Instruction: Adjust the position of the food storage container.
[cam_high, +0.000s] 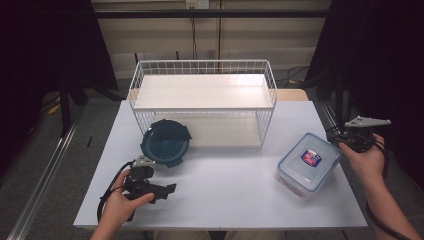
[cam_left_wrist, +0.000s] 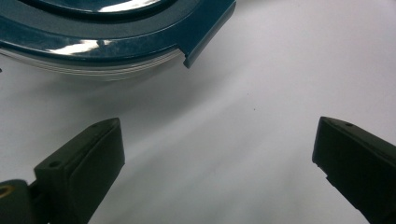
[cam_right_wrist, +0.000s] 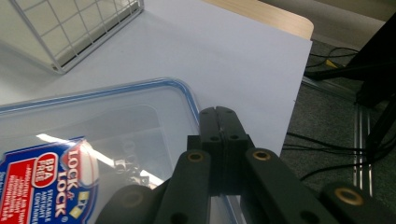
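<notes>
A clear rectangular container (cam_high: 309, 162) with a blue-rimmed lid and a red and blue label sits at the table's right; it is also close up in the right gripper view (cam_right_wrist: 93, 140). My right gripper (cam_right_wrist: 219, 114) lies over that lid's right rim, jaws pressed together, and I see nothing between them; from above it (cam_high: 348, 141) is at the container's right edge. A round dark teal container (cam_high: 165, 142) leans against the front of the wire basket. My left gripper (cam_left_wrist: 215, 154) rests open on the table just short of the teal container (cam_left_wrist: 116, 28), nothing between its jaws. From above it (cam_high: 167, 190) lies at the front left.
A white wire basket (cam_high: 202, 67) with two shelves stands at the back middle of the white table (cam_high: 225, 190). The table's right edge drops to a floor with cables (cam_right_wrist: 336, 140). Dark curtains hang at both sides.
</notes>
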